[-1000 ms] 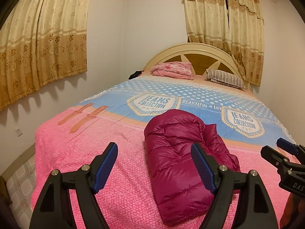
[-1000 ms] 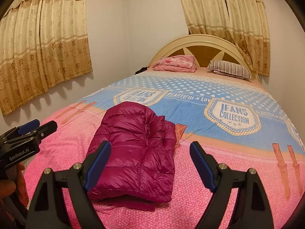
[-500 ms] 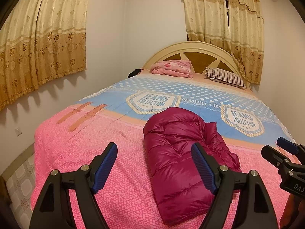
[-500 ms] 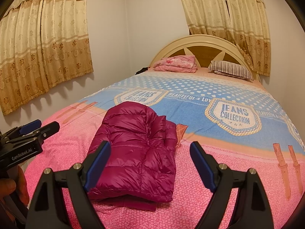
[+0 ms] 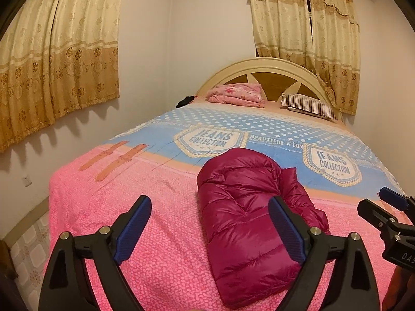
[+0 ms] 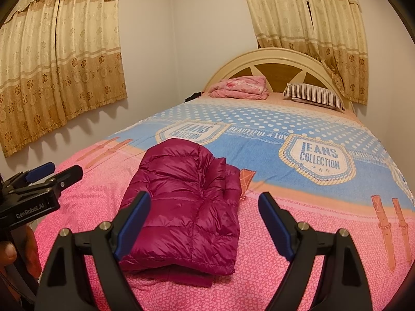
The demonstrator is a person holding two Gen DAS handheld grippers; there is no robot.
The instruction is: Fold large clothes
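Observation:
A magenta puffer jacket (image 5: 249,212) lies folded into a compact bundle on the pink near end of the bed (image 5: 160,246); it shows in the right wrist view too, jacket (image 6: 186,199). My left gripper (image 5: 210,212) hovers above the bedspread just left of the bundle, its jaws opening with nothing between them. My right gripper (image 6: 205,210) hangs over the near right edge of the jacket, open and empty. Each gripper shows at the edge of the other's view: the right gripper (image 5: 384,207) and the left gripper (image 6: 54,172).
The bed carries a pink and blue "Jeans Collection" cover (image 6: 319,155). A folded pink blanket (image 5: 237,94) and a striped pillow (image 5: 310,106) lie by the headboard (image 5: 272,67). Curtains (image 5: 57,59) hang on the left wall. A hand (image 6: 10,256) holds the left gripper.
The left gripper's jaws have spread slightly wider. The jacket and both grippers otherwise stay where they were.

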